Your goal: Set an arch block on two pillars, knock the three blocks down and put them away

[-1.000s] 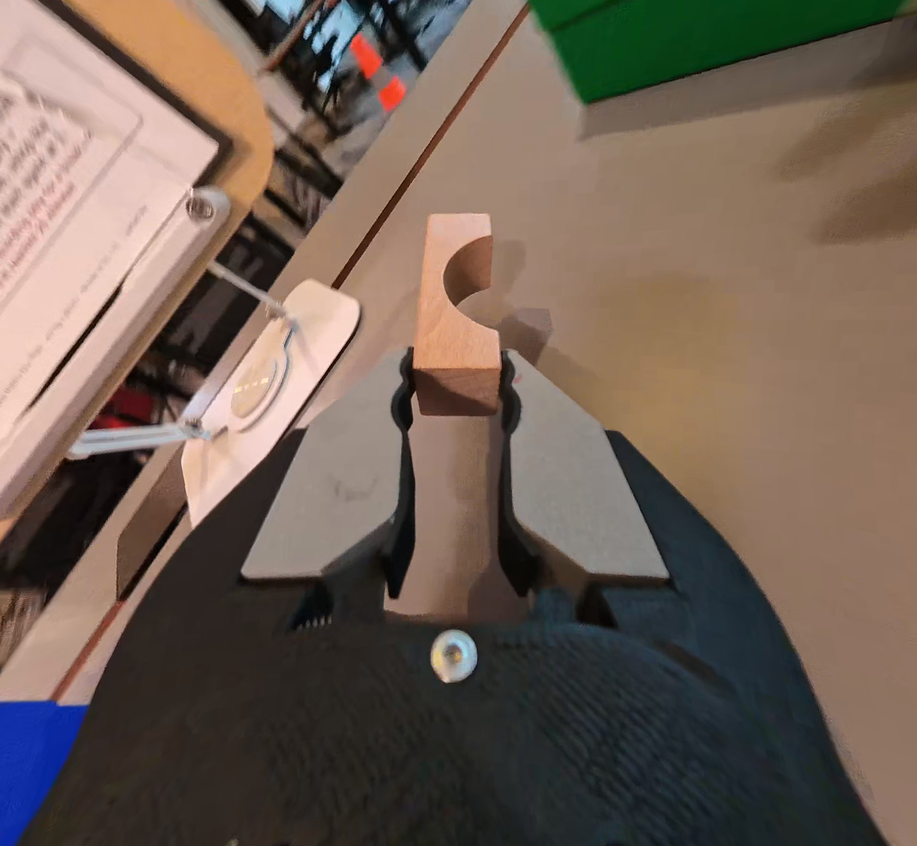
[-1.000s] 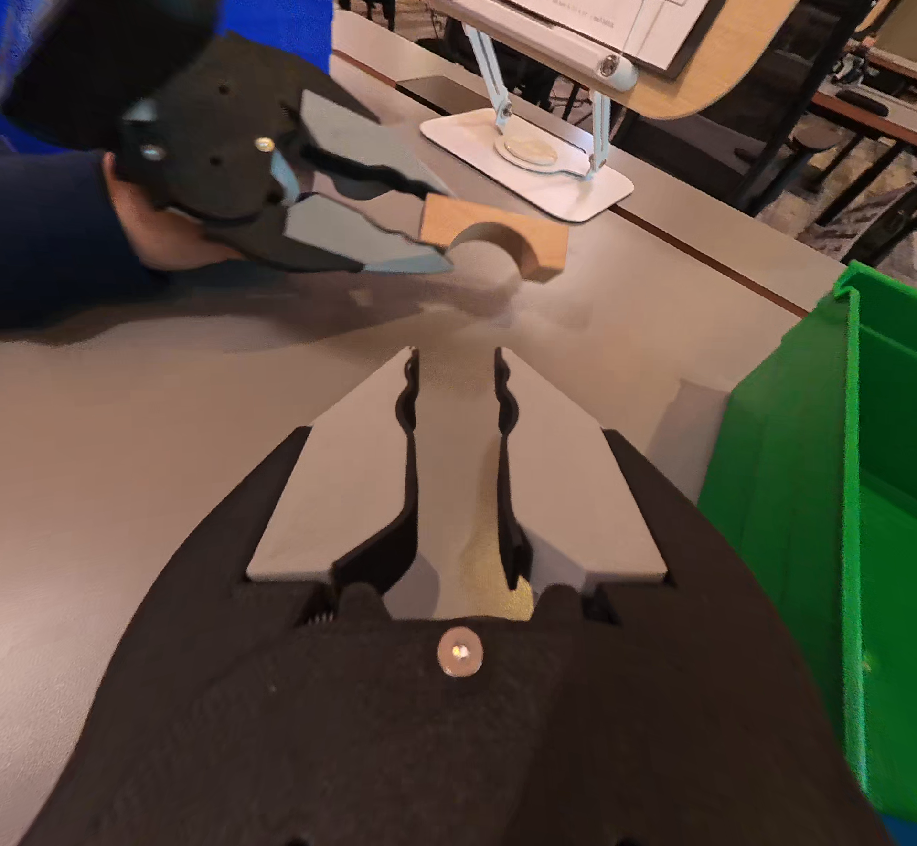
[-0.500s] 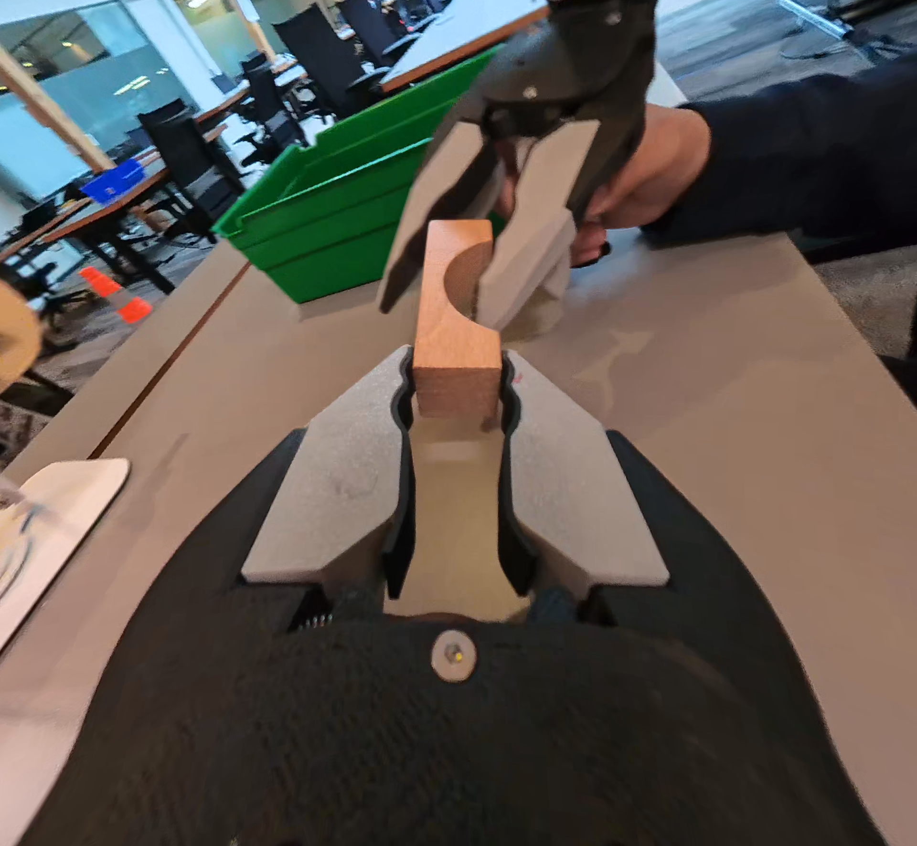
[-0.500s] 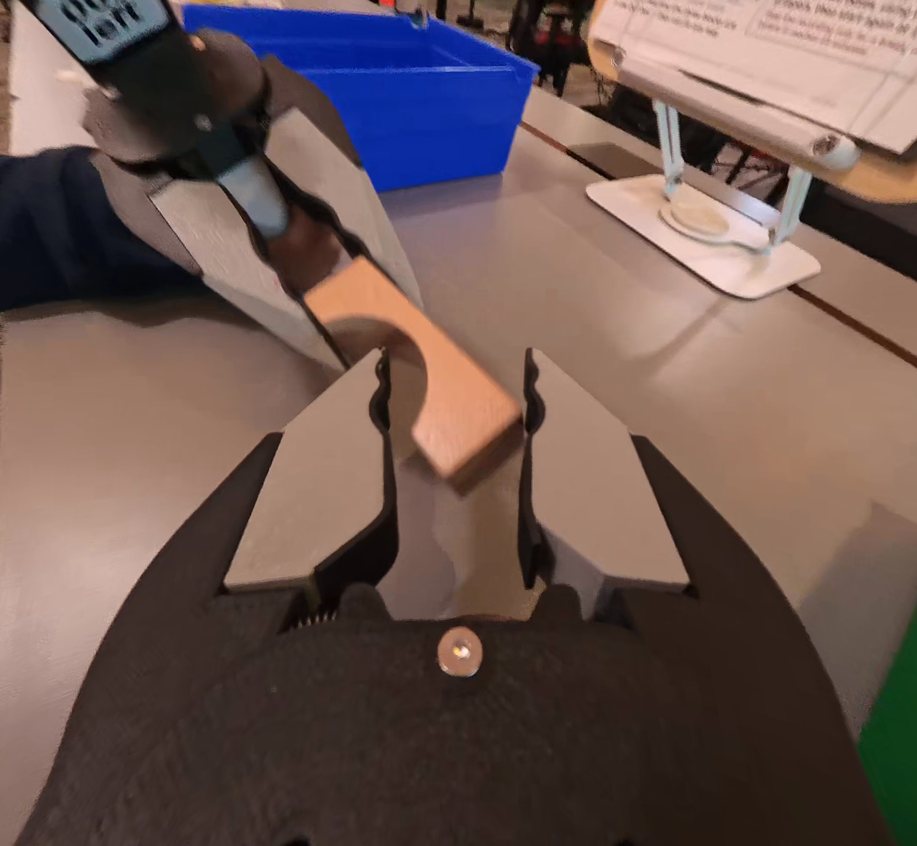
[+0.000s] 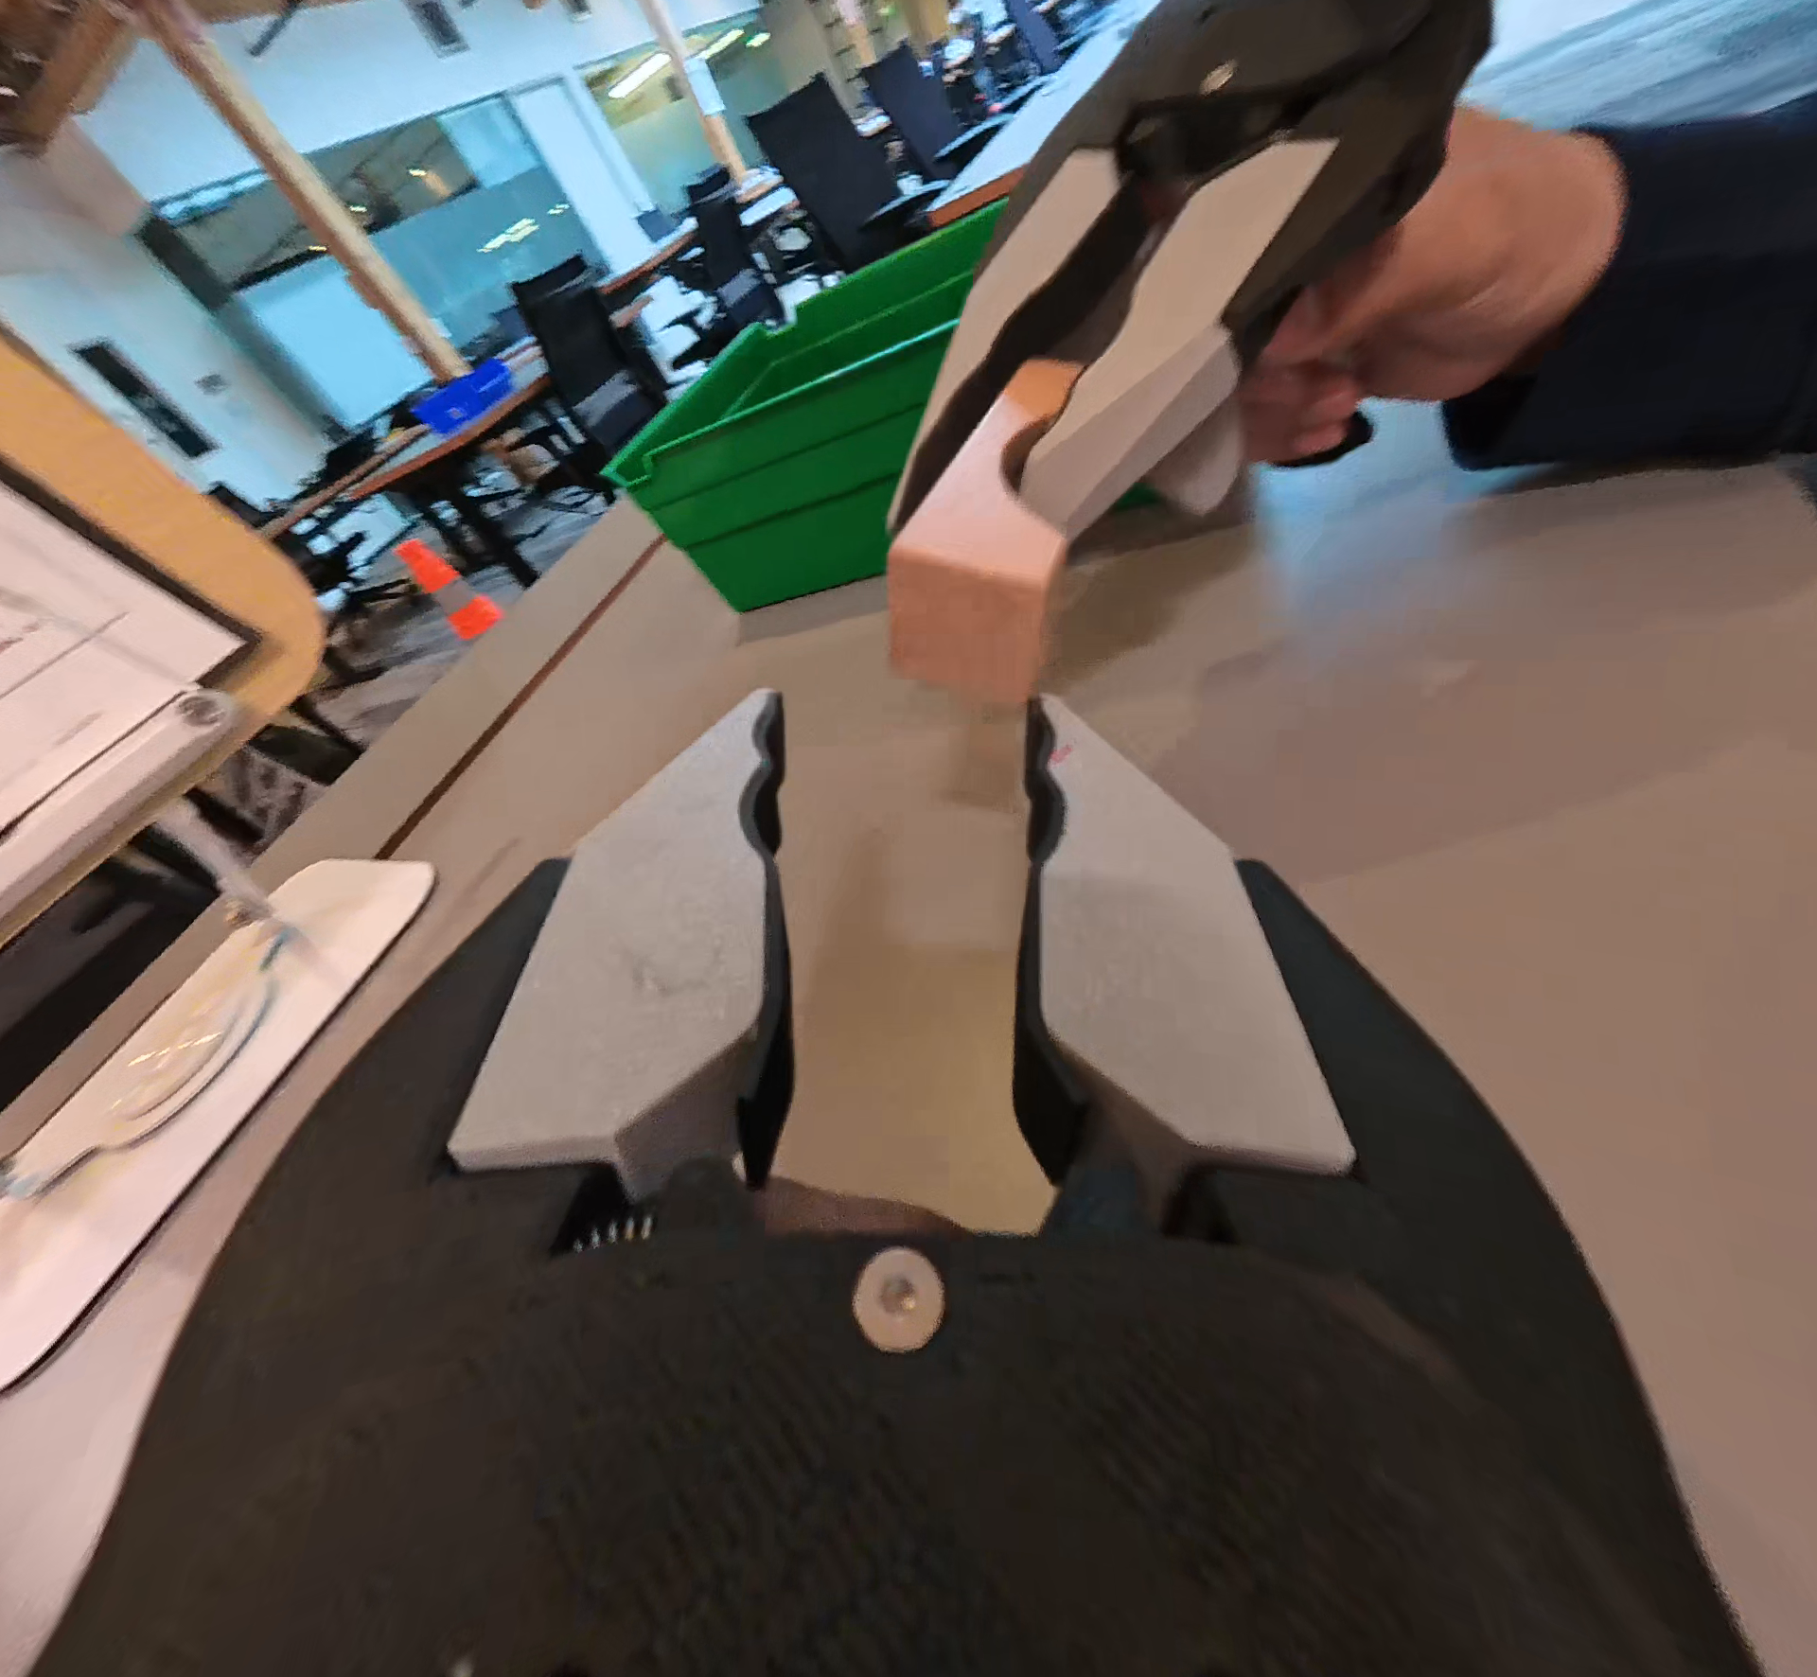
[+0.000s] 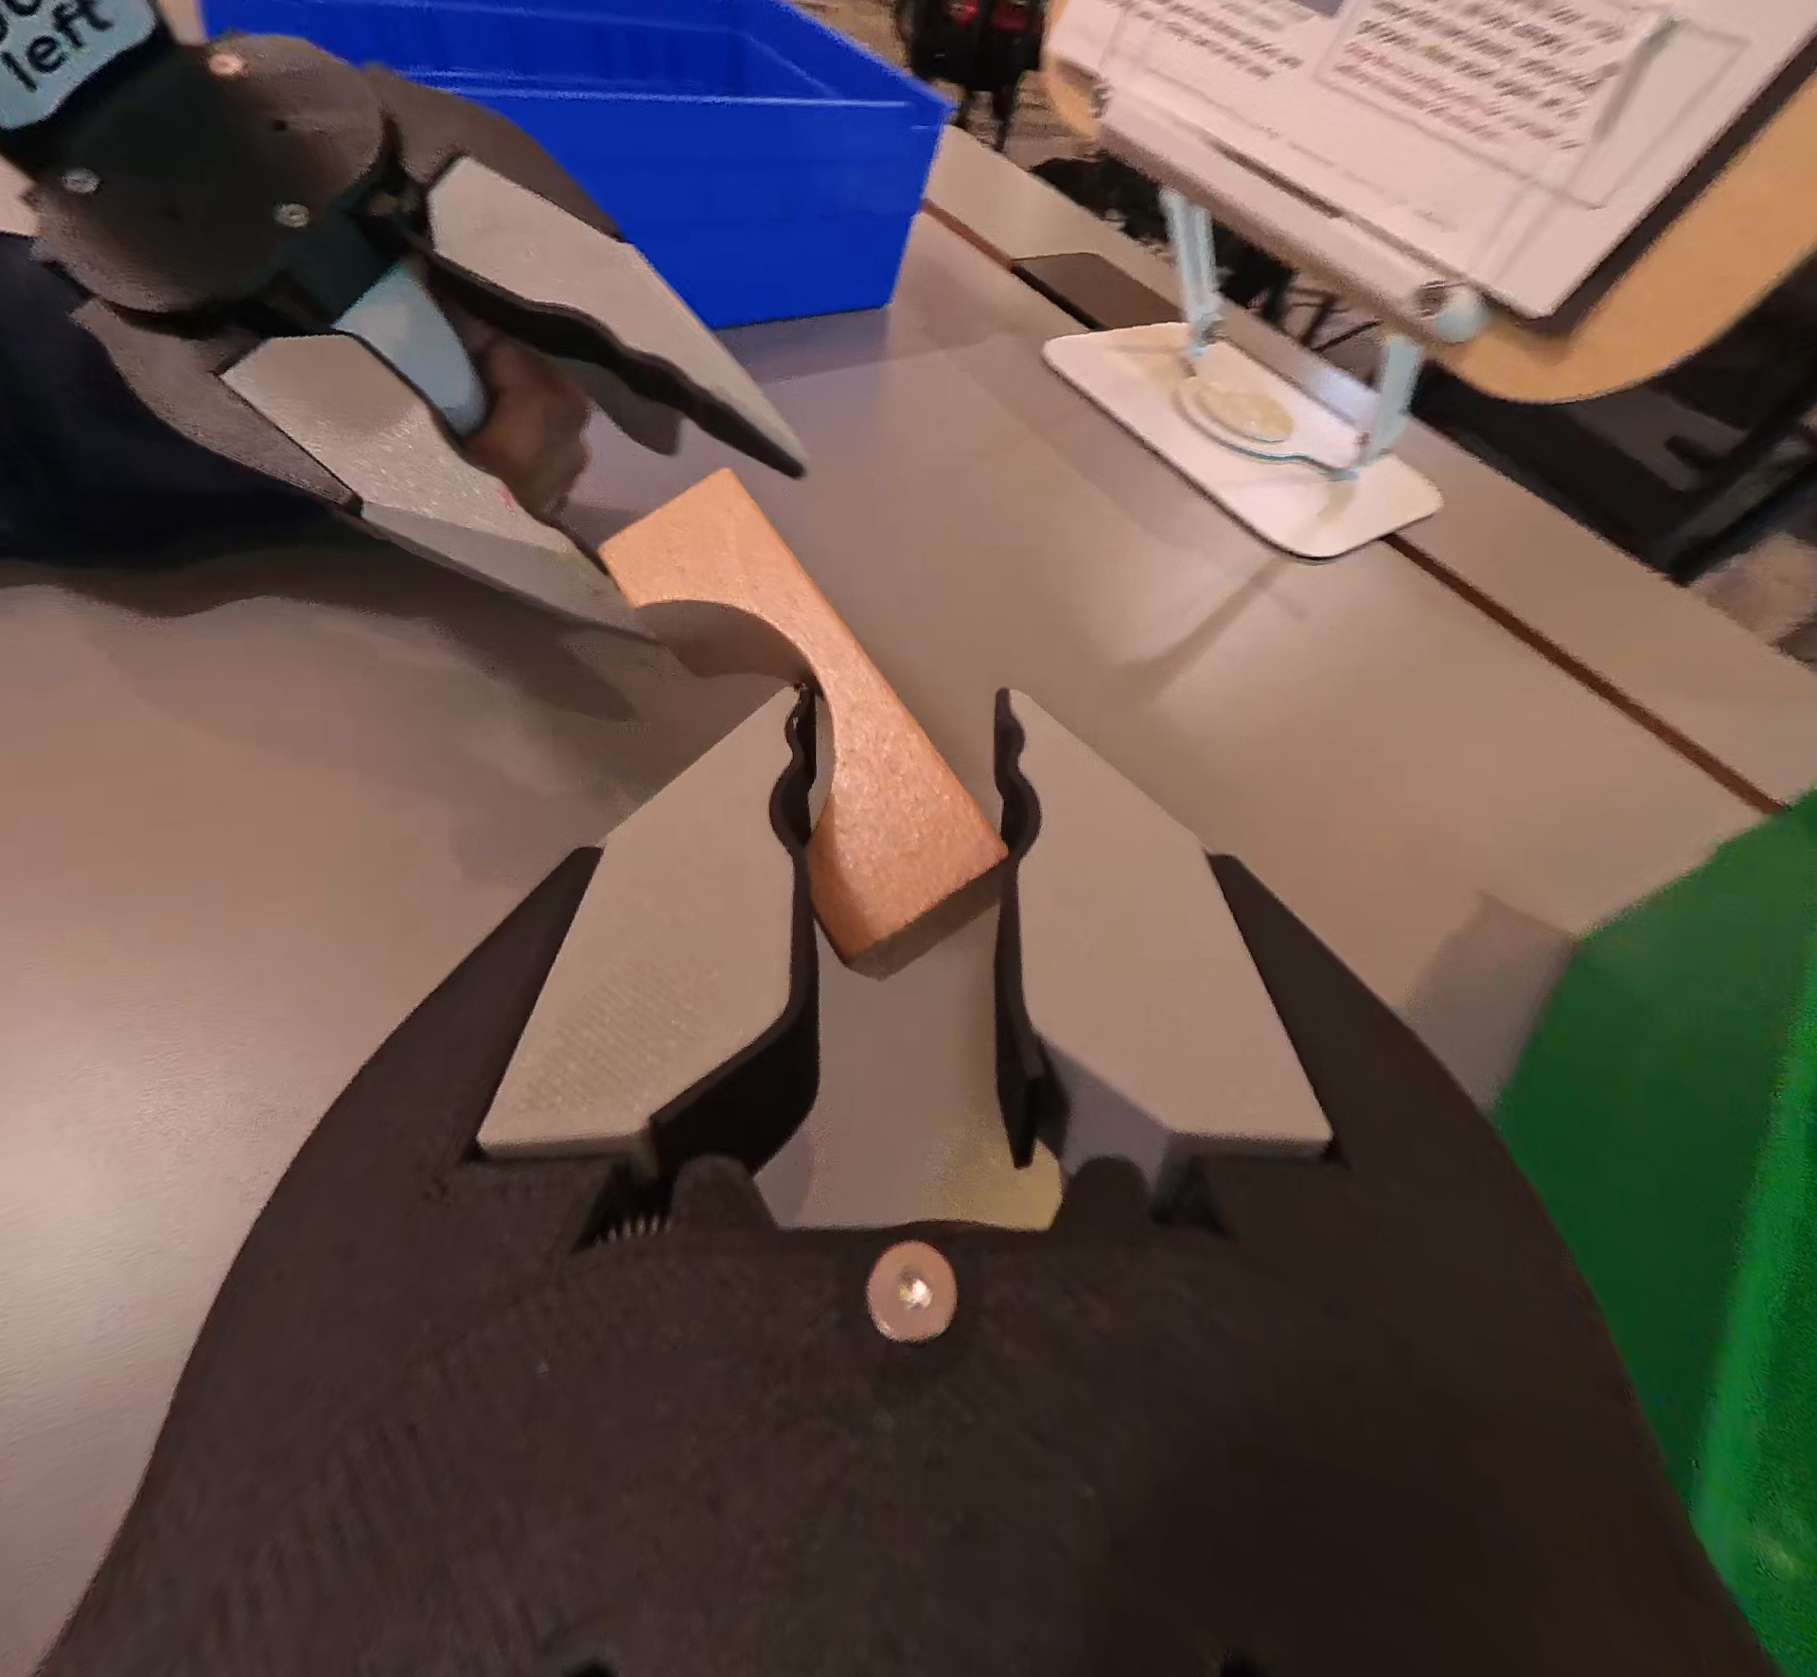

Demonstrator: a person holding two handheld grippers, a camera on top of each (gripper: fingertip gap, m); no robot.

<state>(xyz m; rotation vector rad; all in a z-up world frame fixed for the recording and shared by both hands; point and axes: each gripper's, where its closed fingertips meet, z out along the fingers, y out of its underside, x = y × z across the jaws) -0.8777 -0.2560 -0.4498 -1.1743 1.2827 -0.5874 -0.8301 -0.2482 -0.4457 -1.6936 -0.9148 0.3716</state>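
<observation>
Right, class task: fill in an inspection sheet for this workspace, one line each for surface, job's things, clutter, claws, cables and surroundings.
Surface: grey table, bare in the middle.
Job's things: wooden arch block in the air; green bin and blue bin on the table; pillars not seen.
Clutter: white stand holding a printed sheet.
Claws: right claw shut on the arch block; left claw open, the block's end just ahead of it.
Cables: nothing seen.
Surroundings: desks, black chairs, an orange cone.

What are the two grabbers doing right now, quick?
Left gripper: open, holding nothing.
Right gripper: closed on one end of the wooden arch block.
</observation>
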